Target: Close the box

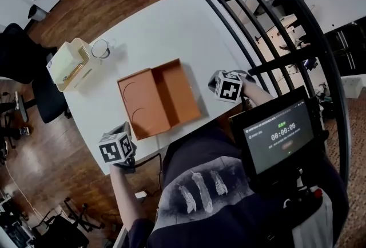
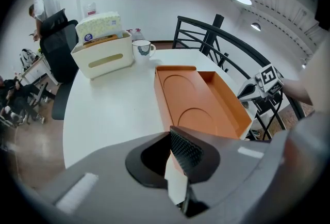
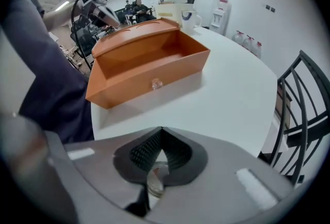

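You held left tongs [image 1: 121, 141] lower left, right tongs [image 1: 224, 86] centre right, both clenched empty, flanking open orange box [image 1: 176, 91], likely to flip lid [image 1: 142, 105].

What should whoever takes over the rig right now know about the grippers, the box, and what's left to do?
Left gripper: shut, empty, at the table's near edge on the lid side of the box.
Right gripper: shut, empty, on the other side, facing the box's front wall.
Orange box: sits open on the white table, with its lid folded back.
Done: nothing yet; neither gripper touches the box.
Left: swing the lid over and press it shut.
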A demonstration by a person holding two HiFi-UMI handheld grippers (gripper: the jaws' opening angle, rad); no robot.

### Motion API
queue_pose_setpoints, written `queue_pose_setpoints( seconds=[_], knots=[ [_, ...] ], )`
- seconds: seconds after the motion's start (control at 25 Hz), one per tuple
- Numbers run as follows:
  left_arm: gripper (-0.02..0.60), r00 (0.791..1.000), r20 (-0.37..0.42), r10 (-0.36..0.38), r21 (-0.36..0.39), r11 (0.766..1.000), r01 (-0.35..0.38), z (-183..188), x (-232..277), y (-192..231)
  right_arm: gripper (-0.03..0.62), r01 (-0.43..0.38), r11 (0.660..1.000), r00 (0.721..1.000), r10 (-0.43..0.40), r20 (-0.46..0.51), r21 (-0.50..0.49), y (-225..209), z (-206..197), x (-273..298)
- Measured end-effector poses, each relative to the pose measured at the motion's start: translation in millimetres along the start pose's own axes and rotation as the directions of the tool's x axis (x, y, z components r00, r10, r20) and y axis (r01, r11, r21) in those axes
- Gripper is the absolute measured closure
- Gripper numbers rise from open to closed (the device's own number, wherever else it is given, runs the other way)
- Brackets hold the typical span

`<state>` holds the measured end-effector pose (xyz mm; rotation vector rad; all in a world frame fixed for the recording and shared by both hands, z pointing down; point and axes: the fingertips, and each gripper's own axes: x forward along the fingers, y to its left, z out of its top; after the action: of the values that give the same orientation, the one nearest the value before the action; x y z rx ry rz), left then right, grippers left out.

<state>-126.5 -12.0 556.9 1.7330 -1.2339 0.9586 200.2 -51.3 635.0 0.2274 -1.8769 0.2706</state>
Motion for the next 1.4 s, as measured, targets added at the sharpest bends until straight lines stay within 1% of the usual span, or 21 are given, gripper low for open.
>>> queue_pose_setpoints(
  seconds=[0.16, 0.36, 0.56, 0.84, 0.96, 1.2, 1.4],
  knots=[
    [0.566, 1.000, -0.009, -0.008, 0.011, 1.000, 0.008, 0, 7, 0, 0.589, -0.003, 1.000, 1.000, 0.003, -0.028, -0.001, 2, -4, 11],
    [0.566, 1.000, -0.015, -0.010, 0.018, 1.000, 0.010, 1, 11, 3, 0.589, -0.008, 1.000, 1.000, 0.009, -0.022, 0.028, 1, -1, 11],
    [0.566, 0.999, -0.032, -0.025, 0.032, 0.999, 0.026, -2, 19, 5, 0.589, 0.012, 1.000, 0.998, -0.012, -0.057, -0.009, 4, 0, 13],
    [0.567, 0.999, -0.040, -0.002, 0.056, 0.998, 0.005, -2, 22, 7, 0.589, -0.040, 0.998, 0.998, 0.038, -0.059, -0.042, 18, 11, 19],
    [0.566, 0.999, -0.041, -0.003, 0.056, 0.998, 0.005, -1, 21, 6, 0.589, -0.040, 0.997, 0.998, 0.036, -0.060, -0.063, 21, 15, 21],
    [0.567, 0.999, -0.044, -0.007, 0.057, 0.998, 0.009, -1, 19, 5, 0.589, -0.073, 0.995, 0.996, 0.069, -0.055, -0.073, 28, 27, 20],
    [0.567, 0.999, -0.047, -0.007, 0.066, 0.998, 0.011, 0, 19, 4, 0.589, -0.078, 0.994, 0.996, 0.074, -0.051, -0.081, 30, 34, 22]
  ],
)
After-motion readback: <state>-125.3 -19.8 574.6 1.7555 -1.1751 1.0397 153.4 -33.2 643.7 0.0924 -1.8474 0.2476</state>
